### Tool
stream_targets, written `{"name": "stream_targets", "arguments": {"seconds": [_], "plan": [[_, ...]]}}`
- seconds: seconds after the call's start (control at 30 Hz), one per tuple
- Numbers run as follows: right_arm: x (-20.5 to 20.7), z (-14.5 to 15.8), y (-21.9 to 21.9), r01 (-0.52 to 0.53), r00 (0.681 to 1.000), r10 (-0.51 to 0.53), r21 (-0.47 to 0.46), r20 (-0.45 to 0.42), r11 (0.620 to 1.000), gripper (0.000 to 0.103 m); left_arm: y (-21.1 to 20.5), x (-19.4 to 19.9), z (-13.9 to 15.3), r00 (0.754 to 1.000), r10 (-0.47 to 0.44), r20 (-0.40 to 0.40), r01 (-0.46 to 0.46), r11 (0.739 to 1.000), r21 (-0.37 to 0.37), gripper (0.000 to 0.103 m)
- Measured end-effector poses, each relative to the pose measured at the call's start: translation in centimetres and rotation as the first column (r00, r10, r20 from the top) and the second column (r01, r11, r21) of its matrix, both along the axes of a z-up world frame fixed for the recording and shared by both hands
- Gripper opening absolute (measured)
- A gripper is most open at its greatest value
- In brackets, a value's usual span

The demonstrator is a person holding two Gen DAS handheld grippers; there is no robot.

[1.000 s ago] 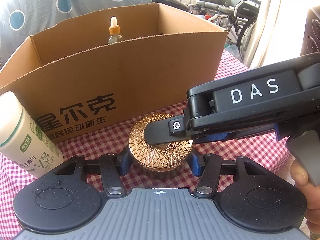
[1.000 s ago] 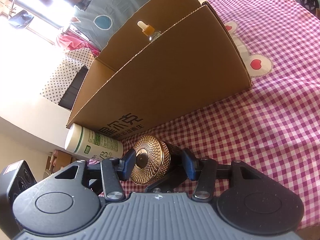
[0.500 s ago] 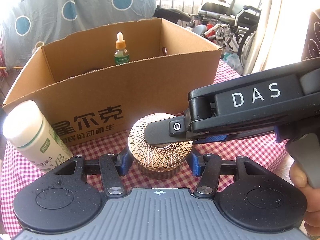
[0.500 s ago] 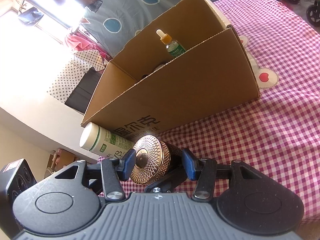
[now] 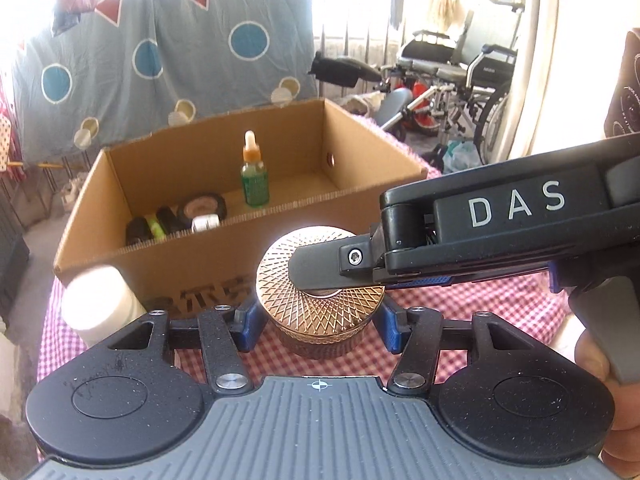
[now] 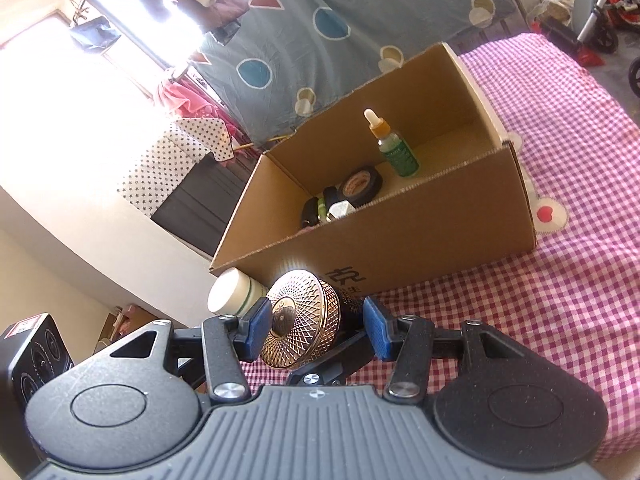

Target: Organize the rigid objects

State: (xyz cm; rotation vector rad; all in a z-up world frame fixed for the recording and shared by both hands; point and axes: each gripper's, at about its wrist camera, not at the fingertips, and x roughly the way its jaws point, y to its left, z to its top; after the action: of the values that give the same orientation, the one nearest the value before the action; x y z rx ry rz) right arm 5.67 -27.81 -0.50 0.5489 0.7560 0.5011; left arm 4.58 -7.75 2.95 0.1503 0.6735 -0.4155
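A round jar with a gold lattice lid (image 5: 320, 292) is held by both grippers above the checked cloth. My left gripper (image 5: 318, 326) grips its sides between the blue pads. My right gripper (image 6: 318, 328) is shut on its lid and base; one black finger (image 5: 320, 270) lies across the lid. The jar also shows in the right wrist view (image 6: 300, 318), lid towards the left pad. Behind it is an open cardboard box (image 5: 192, 268), also in the right wrist view (image 6: 440, 240), holding a green dropper bottle (image 5: 254, 176), a tape roll (image 6: 360, 186) and small dark items.
A white pill bottle (image 5: 98, 304) stands beside the box's near left corner, also in the right wrist view (image 6: 234, 292). A pink checked cloth (image 6: 560, 280) covers the table. Wheelchairs (image 5: 460, 76) stand beyond the table's far right. A spotted blue sheet hangs behind.
Both grippers have risen with the jar held between them. The box's inside and its contents have come into view, and the pill bottle now sits lower in frame.
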Motion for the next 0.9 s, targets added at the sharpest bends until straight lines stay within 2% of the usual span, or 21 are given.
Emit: {"name": "stream_targets", "arguments": {"seconds": [0.2,0.4,0.63,0.9], "plan": [[1.1,3.0,-0.1,0.003,0.998,-0.001,-0.025,0.067,1.0,0.054,-0.1,1.6,2.5,0.999,-0.008,0.042,0.009,1.0,-0.019,0.056],[4.4,4.6,-0.5,-0.007,0.995,0.012,-0.05,0.097,0.999,0.055,-1.0,4.5,3.7,0.999,0.004,0.048,-0.003,1.0,-0.025,0.056],[9.2,4.2,-0.8,-0.031,0.997,0.039,-0.115,0.067,0.993,0.055,-1.9,9.0,3.1,1.0,0.021,-0.022,-0.022,0.999,-0.03,0.056],[15.2,2.3,-0.9,-0.101,0.995,0.095,-0.196,-0.038,0.975,0.056,-2.3,13.9,0.9,0.988,0.046,-0.149,-0.056,0.996,-0.063,0.056]]}}
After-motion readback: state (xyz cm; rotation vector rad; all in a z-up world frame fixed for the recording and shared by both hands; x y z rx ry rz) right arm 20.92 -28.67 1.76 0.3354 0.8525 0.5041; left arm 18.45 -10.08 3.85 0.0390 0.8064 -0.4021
